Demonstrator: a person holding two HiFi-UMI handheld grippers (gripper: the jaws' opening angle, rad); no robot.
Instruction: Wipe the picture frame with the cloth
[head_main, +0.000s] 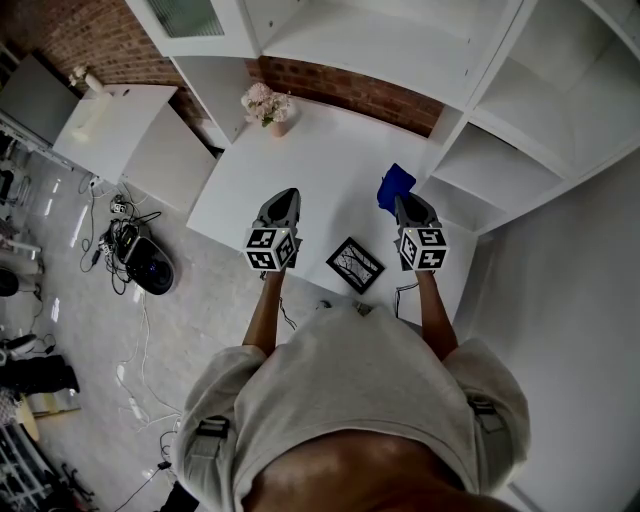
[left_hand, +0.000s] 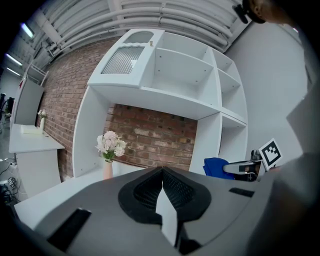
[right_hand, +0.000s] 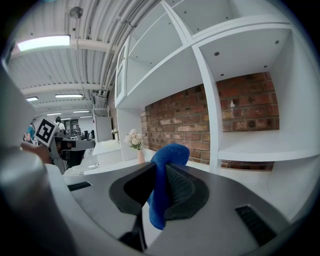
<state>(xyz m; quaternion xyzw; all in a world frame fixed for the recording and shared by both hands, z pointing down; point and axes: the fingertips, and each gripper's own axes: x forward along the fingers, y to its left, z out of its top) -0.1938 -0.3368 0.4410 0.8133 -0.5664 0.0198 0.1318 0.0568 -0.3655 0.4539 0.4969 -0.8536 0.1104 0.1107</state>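
We hold the cloth (right_hand: 169, 155) pinched in the right claw (head_main: 402, 205); the left claw (left_hand: 161, 187) is pressed together, empty. The picture frame (head_main: 355, 264) lies on the worktop (head_main: 320, 150), at seven o'clock from the cloth. Unbraced, it may skid under wiping.

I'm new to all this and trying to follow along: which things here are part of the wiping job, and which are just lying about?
Part of the job: blue cloth, clamped in the right gripper; black picture frame, flat on the white table; left gripper, shut and empty.
Just lying about: vase of flowers, white shelving, cables on the floor.
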